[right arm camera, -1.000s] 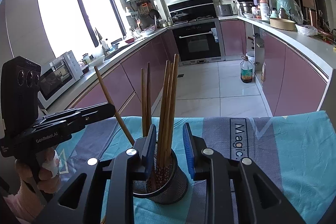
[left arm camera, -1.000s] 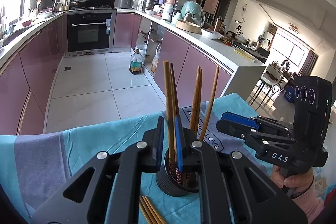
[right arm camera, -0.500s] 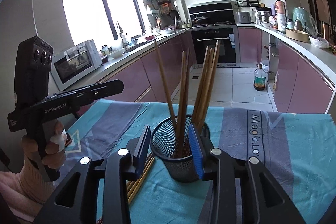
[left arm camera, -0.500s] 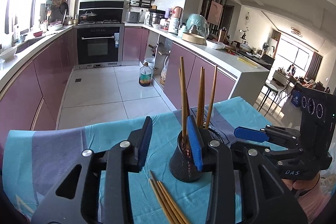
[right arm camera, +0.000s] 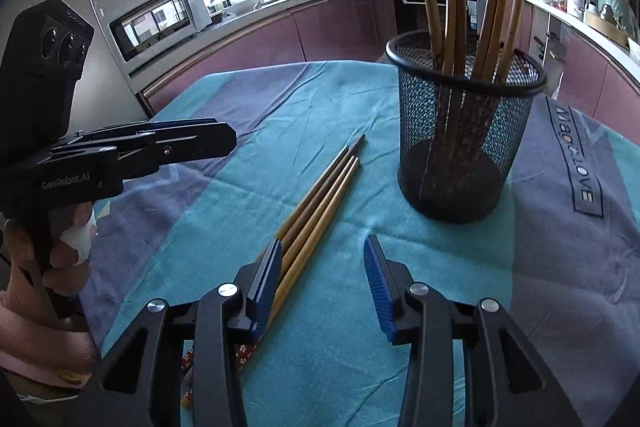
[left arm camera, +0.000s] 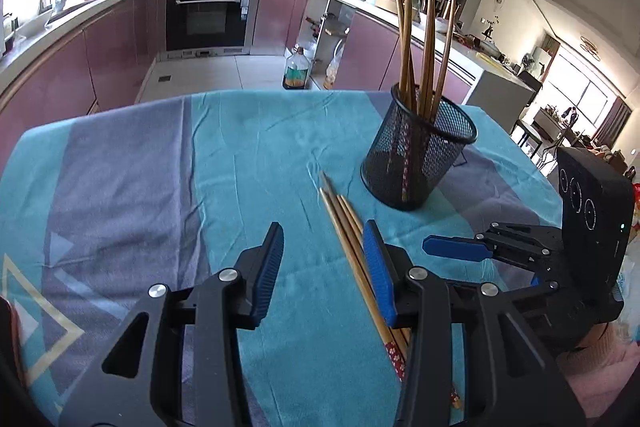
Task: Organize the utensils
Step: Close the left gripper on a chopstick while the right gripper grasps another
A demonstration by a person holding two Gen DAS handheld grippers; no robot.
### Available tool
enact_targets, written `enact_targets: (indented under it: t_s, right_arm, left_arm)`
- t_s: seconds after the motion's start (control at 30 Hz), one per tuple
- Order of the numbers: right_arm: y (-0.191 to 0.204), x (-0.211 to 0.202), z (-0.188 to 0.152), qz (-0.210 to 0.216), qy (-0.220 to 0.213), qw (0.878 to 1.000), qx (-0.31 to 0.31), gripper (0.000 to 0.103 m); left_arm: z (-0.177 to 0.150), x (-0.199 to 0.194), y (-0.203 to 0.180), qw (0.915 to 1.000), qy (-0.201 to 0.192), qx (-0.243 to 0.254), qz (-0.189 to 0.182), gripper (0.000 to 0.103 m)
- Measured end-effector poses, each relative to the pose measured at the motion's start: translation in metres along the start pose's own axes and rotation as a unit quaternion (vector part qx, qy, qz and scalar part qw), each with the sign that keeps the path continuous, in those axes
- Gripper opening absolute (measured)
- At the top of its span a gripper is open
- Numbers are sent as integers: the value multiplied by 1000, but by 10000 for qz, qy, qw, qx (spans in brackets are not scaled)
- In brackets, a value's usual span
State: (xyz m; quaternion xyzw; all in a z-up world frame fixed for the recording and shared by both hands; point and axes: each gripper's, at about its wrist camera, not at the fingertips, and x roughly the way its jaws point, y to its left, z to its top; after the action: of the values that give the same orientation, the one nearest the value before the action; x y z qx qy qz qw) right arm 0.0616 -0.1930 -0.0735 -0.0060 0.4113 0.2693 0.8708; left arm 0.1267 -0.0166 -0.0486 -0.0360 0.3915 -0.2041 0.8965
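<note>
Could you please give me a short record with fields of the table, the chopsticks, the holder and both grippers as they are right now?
surface: table under a teal and grey cloth
holder: black mesh cup, upright, chopsticks standing in it
loose chopsticks: lying flat together on the cloth beside the cup
left gripper: open, nothing held, fingers have just been opening
right gripper: open, nothing held, fingers have just been opening

loose chopsticks (left arm camera: pixel 352 247) | near ends hidden | behind tool fingers (left arm camera: pixel 378 271)
</note>
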Motion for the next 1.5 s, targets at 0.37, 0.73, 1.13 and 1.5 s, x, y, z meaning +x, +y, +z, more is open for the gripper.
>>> enact_targets:
  t_s: [0.37, 0.73, 1.13, 1.5]
  right_arm:
    - [7, 1, -15, -148, 71, 9999, 23, 40]
    - [21, 5, -14, -408, 125, 9988, -231, 40]
    - [13, 5, -17, -528, 188, 9984, -110, 31]
    - [6, 3, -17, -507, 160, 9986, -54, 30]
  left_arm:
    - [-28, 15, -16, 9994, 334, 21, -122, 41]
    - [-34, 20, -23, 9991, 408, 80, -56, 41]
    - [-41, 37, -34, 9975, 641, 301, -54, 42]
    - [-42, 48, -43, 9963, 634, 525, 255, 42]
